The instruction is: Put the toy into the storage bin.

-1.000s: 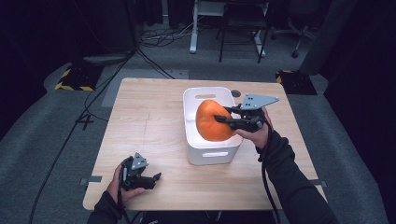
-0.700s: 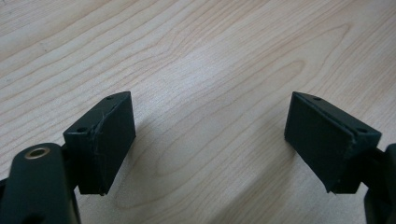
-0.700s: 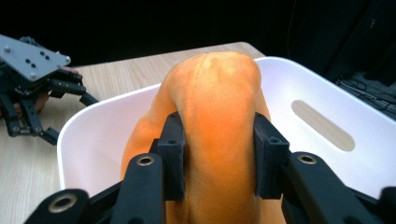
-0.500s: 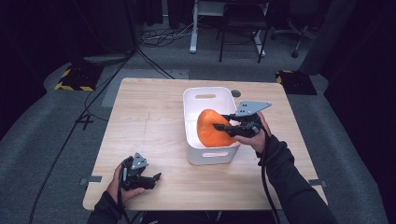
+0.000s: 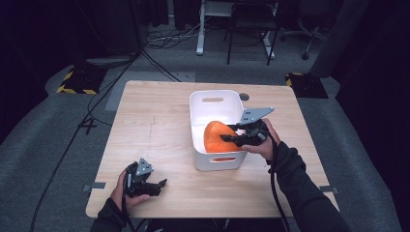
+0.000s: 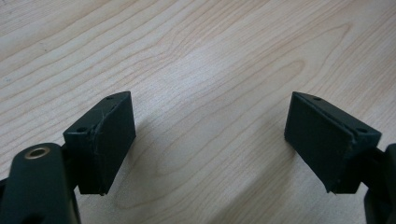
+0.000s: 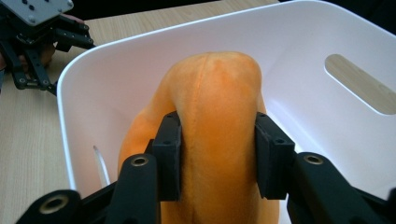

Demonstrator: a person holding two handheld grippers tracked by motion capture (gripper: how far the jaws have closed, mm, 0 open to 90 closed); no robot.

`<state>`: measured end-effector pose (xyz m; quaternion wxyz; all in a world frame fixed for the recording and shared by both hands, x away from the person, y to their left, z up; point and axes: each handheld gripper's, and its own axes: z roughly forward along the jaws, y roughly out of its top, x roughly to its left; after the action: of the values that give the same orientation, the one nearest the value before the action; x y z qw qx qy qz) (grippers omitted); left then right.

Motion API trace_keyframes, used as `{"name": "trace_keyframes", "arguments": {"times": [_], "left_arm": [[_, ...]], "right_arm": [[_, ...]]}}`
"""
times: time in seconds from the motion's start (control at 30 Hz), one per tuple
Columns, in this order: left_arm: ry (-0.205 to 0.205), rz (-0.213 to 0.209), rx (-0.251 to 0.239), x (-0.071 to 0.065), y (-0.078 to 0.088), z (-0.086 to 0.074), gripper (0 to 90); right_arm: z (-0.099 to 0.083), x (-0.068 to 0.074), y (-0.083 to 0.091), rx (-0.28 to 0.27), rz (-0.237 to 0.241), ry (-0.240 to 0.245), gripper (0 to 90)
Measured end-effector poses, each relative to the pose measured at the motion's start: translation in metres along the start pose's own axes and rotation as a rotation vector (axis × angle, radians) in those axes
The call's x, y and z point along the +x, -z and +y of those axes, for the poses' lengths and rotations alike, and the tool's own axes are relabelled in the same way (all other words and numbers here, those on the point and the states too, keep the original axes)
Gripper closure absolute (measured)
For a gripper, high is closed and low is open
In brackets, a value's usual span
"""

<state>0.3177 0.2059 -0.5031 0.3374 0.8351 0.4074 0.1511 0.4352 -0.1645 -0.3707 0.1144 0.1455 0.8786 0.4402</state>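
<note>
1. You're holding the right tongs (image 5: 231, 134) over the white bin (image 5: 212, 98), reaching in from its right side. Their jaws have just been opening a little, but the pads are still touching both sides of the orange plush toy (image 5: 213, 136), so I'm calling it gripped.
2. The toy is sitting inside the bin, low at the near end, dead ahead between the jaws in the right gripper view (image 7: 215, 121). Its long axis is running up and away from the tongs.
3. Your left tongs (image 5: 157, 185) are resting wide open on the table (image 5: 154, 116) at the near left, with nothing between them, well apart from the bin.
4. The right hand is the nearer one; the release is looking like the next move.
5. I'm seeing no readable labels or writing.
</note>
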Motion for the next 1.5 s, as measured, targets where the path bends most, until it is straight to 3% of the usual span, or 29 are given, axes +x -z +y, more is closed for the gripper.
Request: {"name": "trace_keyframes", "arguments": {"times": [0.67,0.73,1.0,1.37,1.5], "left_arm": [[-0.002,0.001,-0.001,0.0,0.0003,-0.0001,16.8],[-0.002,0.001,-0.001,0.0,0.0003,-0.0001,16.9],[-0.002,-0.001,-0.001,0.0,0.0002,-0.0001,16.9],[-0.002,0.001,-0.001,0.0001,0.0003,-0.0001,16.9],[-0.003,0.001,-0.001,0.0001,0.0003,-0.0001,16.9]], "right_arm": [[-0.0061,-0.0014,-0.0052,0.127,0.028,0.022,54.9],[-0.008,-0.0017,-0.0055,0.114,0.036,0.004,54.2],[-0.0083,-0.0016,-0.0042,0.128,0.047,0.008,52.9],[-0.0083,0.002,-0.0019,0.133,0.022,0.005,49.0],[-0.0091,0.0034,0.001,0.1,0.007,0.003,48.2]]}}
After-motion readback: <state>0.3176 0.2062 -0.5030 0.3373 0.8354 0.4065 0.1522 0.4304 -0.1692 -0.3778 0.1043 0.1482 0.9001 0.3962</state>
